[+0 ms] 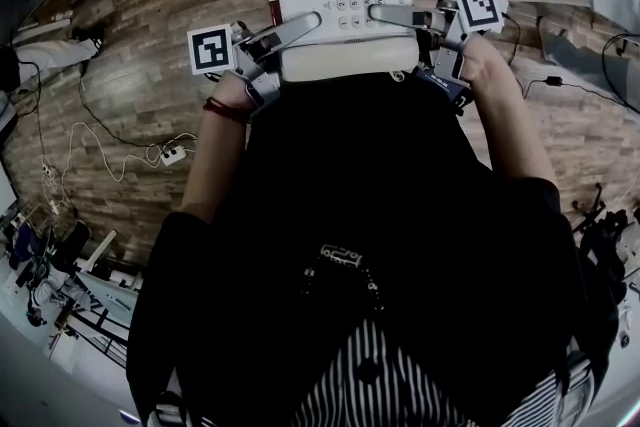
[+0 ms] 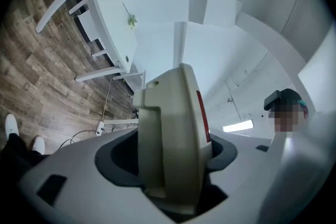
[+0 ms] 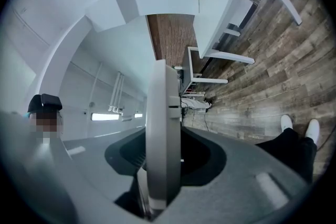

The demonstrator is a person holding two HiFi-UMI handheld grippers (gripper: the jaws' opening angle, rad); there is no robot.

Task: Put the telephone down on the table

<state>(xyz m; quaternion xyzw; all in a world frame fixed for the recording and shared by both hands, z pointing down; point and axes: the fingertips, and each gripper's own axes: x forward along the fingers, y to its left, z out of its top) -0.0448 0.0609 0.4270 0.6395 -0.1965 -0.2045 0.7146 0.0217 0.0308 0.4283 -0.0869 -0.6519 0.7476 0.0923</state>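
Telephone (image 1: 340,20), cream, keypad up: top centre of the head view, held in the air above the plank floor (image 1: 150,35). Left claw (image 1: 290,33) clenched on its left end; right claw (image 1: 395,15) clenched on its right edge.

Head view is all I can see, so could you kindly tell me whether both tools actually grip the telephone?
Observer: Yes, the left tool is clamped on the telephone's thick, red-striped edge.
Operator: And the right one, please?
Observer: The right tool is clamped on its thinner edge.
Operator: Is the table in front?
Observer: Yes, a white table stands ahead, a small sprig on it.
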